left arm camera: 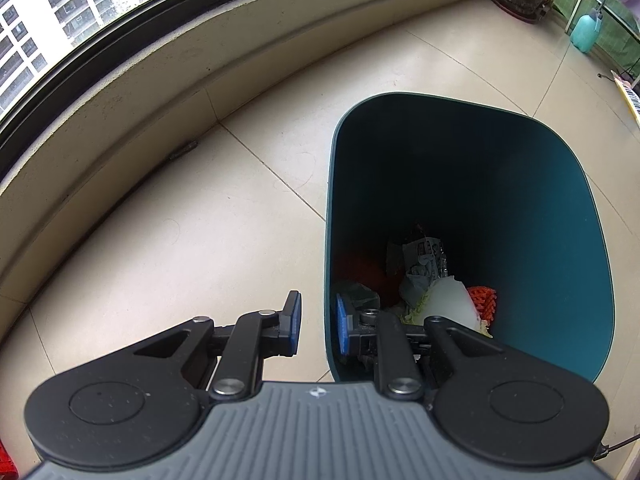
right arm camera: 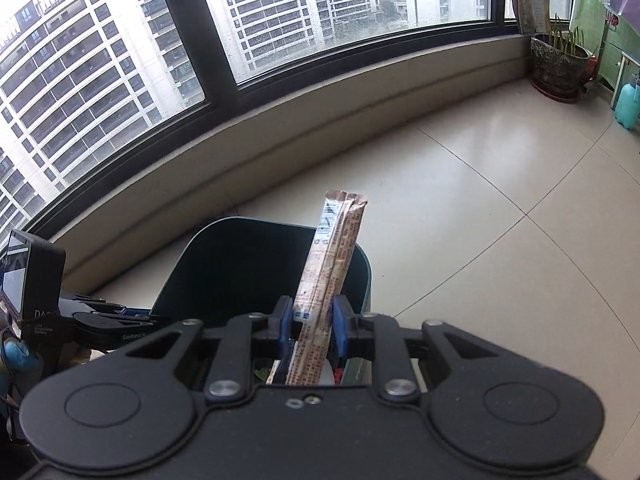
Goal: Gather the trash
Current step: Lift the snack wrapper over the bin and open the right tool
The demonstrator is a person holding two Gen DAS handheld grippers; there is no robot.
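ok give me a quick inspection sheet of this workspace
surface: beige tiled floor, bare around the bin
job's things: teal trash bin with scraps inside; long snack wrapper above it
clutter: nothing seen
grippers: left hand-held gripper clamped on the bin's rim; right hand-held gripper shut on the wrapper
cables: thin black cable at the frame edge
surroundings: window, potted plant, teal spray bottle

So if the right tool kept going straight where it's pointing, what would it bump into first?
Probably the teal trash bin. The right tool, shut on a long snack wrapper, aims down at its open top, though depth is hard to judge.
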